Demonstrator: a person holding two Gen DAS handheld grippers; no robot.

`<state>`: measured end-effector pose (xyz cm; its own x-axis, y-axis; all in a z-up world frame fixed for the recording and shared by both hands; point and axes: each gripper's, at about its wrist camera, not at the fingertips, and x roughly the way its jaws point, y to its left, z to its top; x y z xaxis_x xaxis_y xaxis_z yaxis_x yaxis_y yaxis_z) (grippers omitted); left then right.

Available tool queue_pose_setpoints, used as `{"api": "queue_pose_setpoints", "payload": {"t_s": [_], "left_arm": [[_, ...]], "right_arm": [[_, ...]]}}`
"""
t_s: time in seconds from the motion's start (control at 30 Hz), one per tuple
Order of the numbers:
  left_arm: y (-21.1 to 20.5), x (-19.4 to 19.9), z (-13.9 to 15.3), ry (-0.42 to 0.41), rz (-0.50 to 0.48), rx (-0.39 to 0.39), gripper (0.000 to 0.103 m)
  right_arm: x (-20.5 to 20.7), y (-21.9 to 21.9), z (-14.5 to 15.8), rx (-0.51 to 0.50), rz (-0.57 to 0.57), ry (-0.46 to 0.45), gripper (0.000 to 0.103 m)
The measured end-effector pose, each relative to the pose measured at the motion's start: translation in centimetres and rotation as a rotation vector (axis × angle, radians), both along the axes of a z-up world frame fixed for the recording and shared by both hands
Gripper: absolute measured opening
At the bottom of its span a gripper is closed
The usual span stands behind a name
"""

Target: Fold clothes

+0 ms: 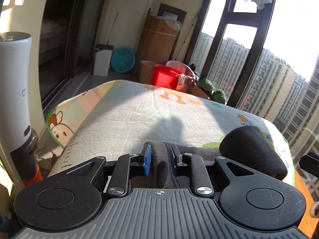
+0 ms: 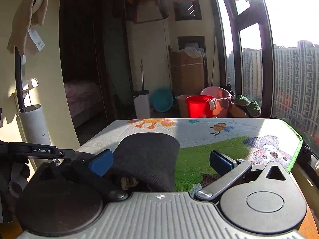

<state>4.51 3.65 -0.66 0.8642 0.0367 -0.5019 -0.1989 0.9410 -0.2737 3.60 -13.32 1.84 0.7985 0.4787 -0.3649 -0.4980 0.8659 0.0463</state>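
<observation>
Clothes on the cartoon play mat: a dark garment lies at its near edge, on the counter.

We see the left gripper with jaws narrowed around a grey fabric fold, seemingly pinching it; the right gripper has jaws spread wide around the rolled black part. We would close the right firmly, then move both together, keeping the cloth taut and flat.
</observation>
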Motion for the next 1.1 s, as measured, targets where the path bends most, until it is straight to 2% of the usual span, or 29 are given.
{"api": "queue_pose_setpoints", "payload": {"t_s": [0.17, 0.23, 0.27, 0.33, 0.4, 0.43, 0.5, 0.6, 0.7, 0.77, 0.8, 0.83, 0.87, 0.93, 1.07, 1.1], "left_arm": [[0.5, -1.0, -0.5, 0.014, -0.006, -0.029, 0.033], [0.9, -2.0, -0.2, -0.001, -0.005, -0.014, 0.045], [1.0, -2.5, -0.1, -0.009, -0.004, -0.005, 0.049], [1.2, -3.0, -0.1, -0.009, -0.010, 0.001, 0.060], [1.1, -2.9, -0.4, 0.005, -0.020, -0.026, 0.064], [0.9, -2.7, -0.6, 0.010, -0.030, -0.045, 0.067], [0.2, -2.1, -0.9, 0.020, -0.054, -0.075, 0.073], [-1.5, -1.2, -1.2, 0.037, -0.081, -0.069, 0.078], [-2.8, -0.6, -1.4, 0.063, -0.077, -0.032, 0.083], [-3.0, -0.4, -1.5, 0.075, -0.063, -0.004, 0.080], [-3.0, -0.3, -1.6, 0.083, -0.048, 0.013, 0.067], [-2.7, -0.3, -1.7, 0.087, -0.037, 0.020, 0.045], [-2.1, -0.3, -1.7, 0.090, -0.028, 0.023, 0.033], [-0.9, -0.3, -1.7, 0.090, -0.002, 0.029, 0.032], [1.3, -0.4, -0.5, 0.066, 0.088, 0.101, 0.032], [1.8, -0.5, -0.1, 0.057, 0.098, 0.096, 0.033]], "right_arm": [[2.3, 4.4, -1.9, -0.155, 0.005, 0.055, 0.103], [3.2, 6.1, -2.7, -0.217, 0.007, 0.077, 0.103], [3.0, 5.0, -2.6, -0.217, -0.046, 0.069, 0.103], [1.7, 0.0, -1.7, -0.164, -0.237, 0.010, 0.103], [0.7, -4.3, -0.3, -0.096, -0.430, -0.084, 0.103], [0.6, -5.9, -0.1, -0.060, -0.469, -0.077, 0.103], [1.0, -8.1, -0.5, 0.014, -0.460, 0.019, 0.103], [2.4, -10.4, -1.5, 0.112, -0.442, 0.173, 0.103], [1.5, -9.6, -2.1, 0.072, -0.419, 0.220, 0.103], [1.6, -9.5, -2.4, 0.100, -0.382, 0.255, 0.103], [1.8, -9.4, -2.6, 0.117, -0.363, 0.276, 0.103], [2.0, -9.2, -2.8, 0.135, -0.351, 0.297, 0.103], [2.0, -8.9, -3.1, 0.149, -0.348, 0.306, 0.103], [1.8, -8.3, -3.3, 0.163, -0.345, 0.299, 0.103], [1.3, -6.9, -2.3, 0.087, -0.342, 0.177, 0.103], [1.3, -6.5, -2.0, 0.073, -0.335, 0.146, 0.103]]}}
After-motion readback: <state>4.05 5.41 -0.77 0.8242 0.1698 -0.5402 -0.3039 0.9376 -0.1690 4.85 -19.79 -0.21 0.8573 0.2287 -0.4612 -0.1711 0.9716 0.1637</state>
